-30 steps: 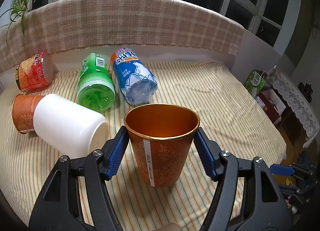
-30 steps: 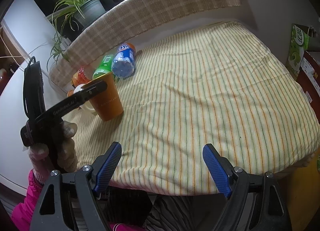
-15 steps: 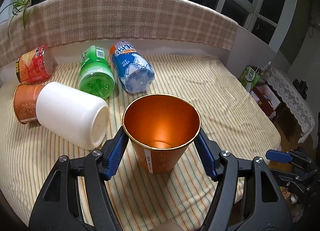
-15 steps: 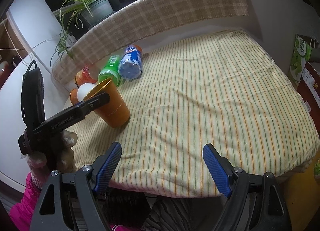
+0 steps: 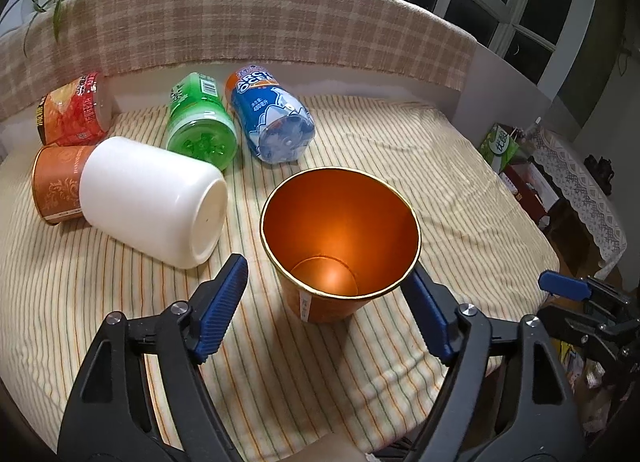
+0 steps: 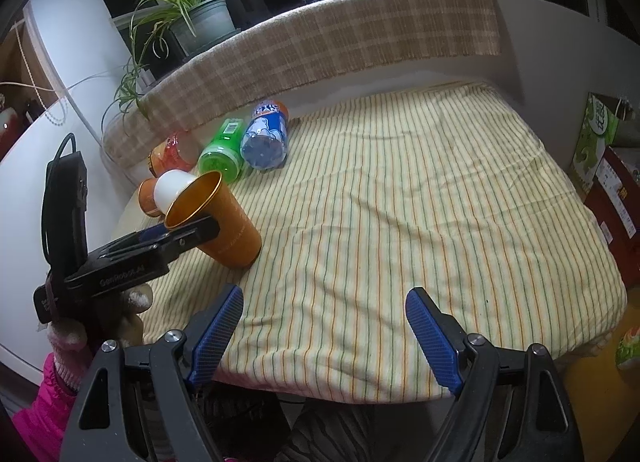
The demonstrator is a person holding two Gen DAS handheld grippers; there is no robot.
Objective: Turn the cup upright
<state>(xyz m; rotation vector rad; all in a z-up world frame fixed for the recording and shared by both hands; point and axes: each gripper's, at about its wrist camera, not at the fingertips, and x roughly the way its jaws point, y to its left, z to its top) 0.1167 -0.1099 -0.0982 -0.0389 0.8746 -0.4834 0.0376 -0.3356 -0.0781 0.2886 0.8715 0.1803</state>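
An orange paper cup (image 5: 340, 238) with a gold rim stands mouth up on the striped cloth (image 5: 440, 166), leaning slightly toward me. My left gripper (image 5: 332, 302) is open, its blue pads (image 5: 222, 304) on either side of the cup's rim, the left pad clearly apart from it. In the right wrist view the same cup (image 6: 224, 222) stands tilted at the left, with the left gripper's black jaw across its rim. My right gripper (image 6: 326, 336) is open and empty over the cloth's near edge.
A white cup (image 5: 156, 198) lies on its side left of the orange cup, with another orange cup (image 5: 56, 186) behind it. A red can (image 5: 72, 110), a green bottle (image 5: 200, 122) and a blue bottle (image 5: 272, 118) lie at the back. Boxes (image 5: 520, 166) stand off the right edge.
The left gripper has opened and pulled back and up from the orange cup, so I see down into it. The cup now stands free. The right gripper has barely moved.
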